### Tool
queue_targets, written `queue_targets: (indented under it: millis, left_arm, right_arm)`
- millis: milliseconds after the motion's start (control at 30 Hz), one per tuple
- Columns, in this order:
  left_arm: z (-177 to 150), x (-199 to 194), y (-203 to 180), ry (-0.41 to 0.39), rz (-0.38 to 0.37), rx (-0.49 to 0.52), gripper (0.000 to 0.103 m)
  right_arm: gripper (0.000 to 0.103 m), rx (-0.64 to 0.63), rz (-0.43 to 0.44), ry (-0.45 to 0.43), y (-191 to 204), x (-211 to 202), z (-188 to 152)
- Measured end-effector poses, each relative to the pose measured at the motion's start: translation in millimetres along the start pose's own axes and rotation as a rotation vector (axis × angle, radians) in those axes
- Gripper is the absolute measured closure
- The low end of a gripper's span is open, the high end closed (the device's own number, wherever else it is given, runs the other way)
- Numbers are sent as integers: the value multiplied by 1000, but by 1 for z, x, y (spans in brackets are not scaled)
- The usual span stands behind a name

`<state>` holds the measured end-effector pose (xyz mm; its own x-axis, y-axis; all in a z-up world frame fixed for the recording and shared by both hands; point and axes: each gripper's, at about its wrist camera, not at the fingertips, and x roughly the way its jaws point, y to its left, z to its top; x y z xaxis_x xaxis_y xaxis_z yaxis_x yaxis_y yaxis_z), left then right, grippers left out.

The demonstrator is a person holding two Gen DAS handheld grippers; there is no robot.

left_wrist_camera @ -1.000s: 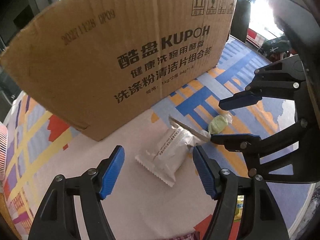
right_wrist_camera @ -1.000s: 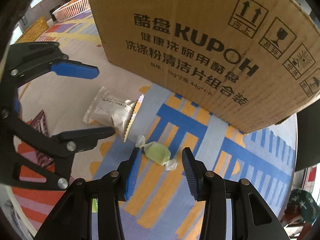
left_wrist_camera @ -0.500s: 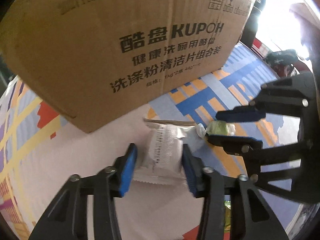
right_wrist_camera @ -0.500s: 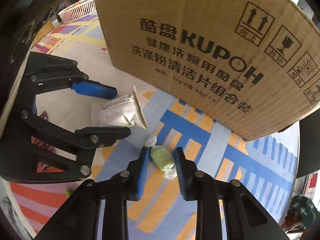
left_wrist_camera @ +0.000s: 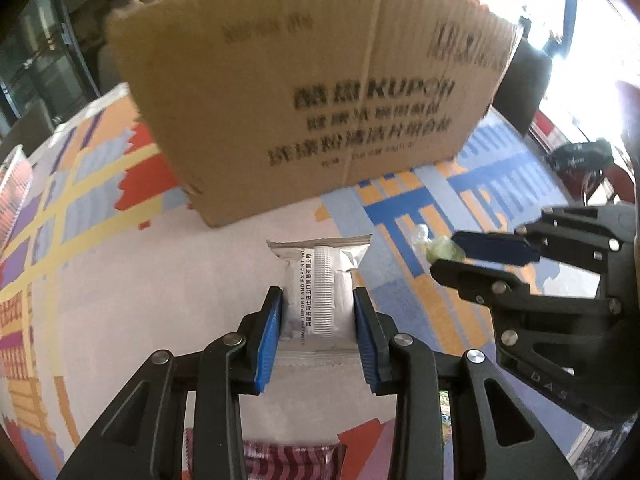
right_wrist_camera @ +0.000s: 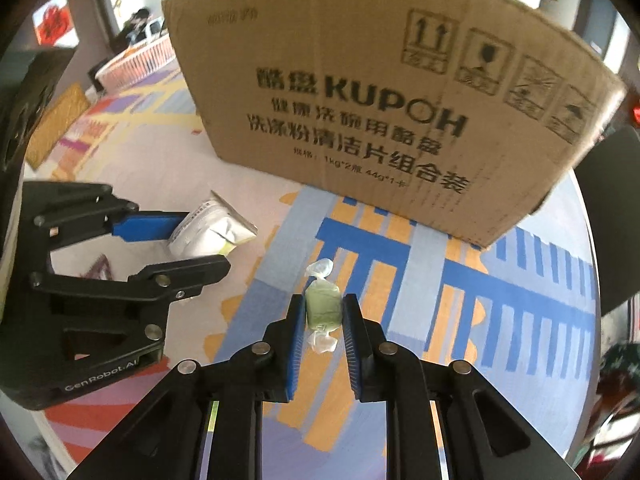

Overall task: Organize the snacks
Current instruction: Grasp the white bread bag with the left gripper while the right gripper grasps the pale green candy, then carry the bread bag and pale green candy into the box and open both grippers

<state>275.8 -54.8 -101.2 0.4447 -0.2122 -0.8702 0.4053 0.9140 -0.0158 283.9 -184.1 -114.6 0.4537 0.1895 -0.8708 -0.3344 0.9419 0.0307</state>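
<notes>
**Both claws loaded, box right in front**

So both grippers have something right now. The left gripper [left_wrist_camera: 318, 316] is clamped narrow around a silver snack packet [left_wrist_camera: 320, 280], blue pads pressing on its two long sides, with the crimped far end sticking out past the tips toward the cardboard box [left_wrist_camera: 312, 92]. The right gripper [right_wrist_camera: 323, 316] is squeezed onto a small green candy [right_wrist_camera: 323, 304] in a clear twist wrapper, gripped across the fat middle with the twisted ends poking out front and back. Both snacks look lifted off the patterned tablecloth [right_wrist_camera: 460, 300], just in front of the box, though I can't say how high.

Handling guess: the packet looks like light foil film, puffy, and slippery, so the sides will cave before they hold firm. Grabbing mid-body over the back seam like this seems right; the end flaps would just fold. The candy looks light and a bit squishy, so the body is the place to pinch, not the wrapper tails.

Readable stuff: the box says "KUPOH" in big letters with Chinese lines under it, plus "1kg*2" and "44g*1" on the small line, and this-way-up/fragile symbols on the upper right. The packet seam has "IMPORT AND EXPORT" on it. The left gripper's body reads "GenRobot.AI".

There's also a dark red striped wrapper [left_wrist_camera: 292, 458] lying under the left gripper.
</notes>
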Motion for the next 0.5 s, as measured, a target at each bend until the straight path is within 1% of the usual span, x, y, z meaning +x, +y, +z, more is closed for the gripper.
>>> queue_targets:
  millis: [100, 233, 333, 500]
  left_arm:
    - [3, -16, 2, -39, 7, -34, 68]
    - [5, -41, 2, -97, 39, -52, 68]
    - [10, -56, -4, -135, 41, -63, 68]
    - [9, -87, -5, -189, 46, -77, 68]
  right_arm:
    - [83, 18, -2, -33, 3, -14, 0]
    - [83, 29, -16, -85, 6, -36, -1]
    - [83, 48, -27, -134, 7, -56, -2]
    - [83, 76, -38, -197, 11, -83, 0]
